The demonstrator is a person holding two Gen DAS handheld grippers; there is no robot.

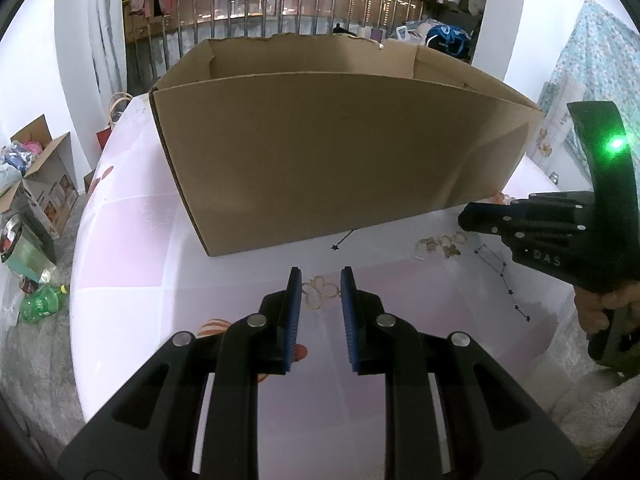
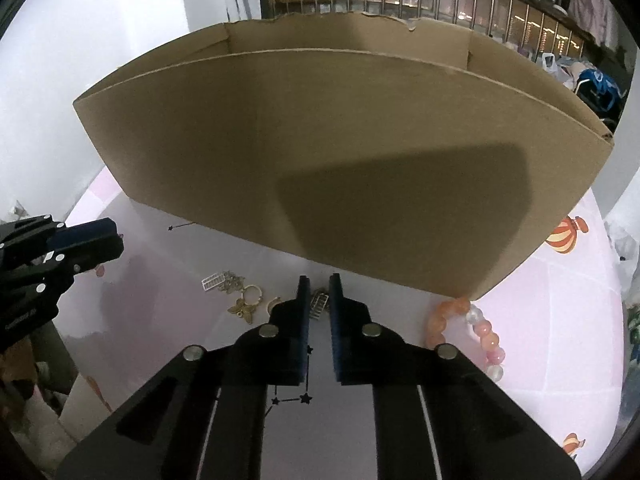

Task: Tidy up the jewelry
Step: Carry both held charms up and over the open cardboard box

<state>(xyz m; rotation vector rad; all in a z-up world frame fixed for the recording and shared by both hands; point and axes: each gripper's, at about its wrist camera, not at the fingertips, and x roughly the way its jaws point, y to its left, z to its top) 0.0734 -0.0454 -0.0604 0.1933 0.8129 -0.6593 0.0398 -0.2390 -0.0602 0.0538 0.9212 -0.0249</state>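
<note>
Only "DAS" reads, on the right tongs (image 1: 466, 216).

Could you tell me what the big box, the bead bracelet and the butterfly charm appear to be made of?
Box: matte brown corrugated cardboard, with a torn rim. Bead bracelet: glossy, translucent orange, pink and white beads, glass or stone. Butterfly charm: shiny gold-coloured metal, probably plated.

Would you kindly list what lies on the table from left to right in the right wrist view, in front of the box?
Left gripper → silver comb charm → gold butterfly charm → right gripper with a small grid charm between its fingers → pink bead bracelet.
</note>
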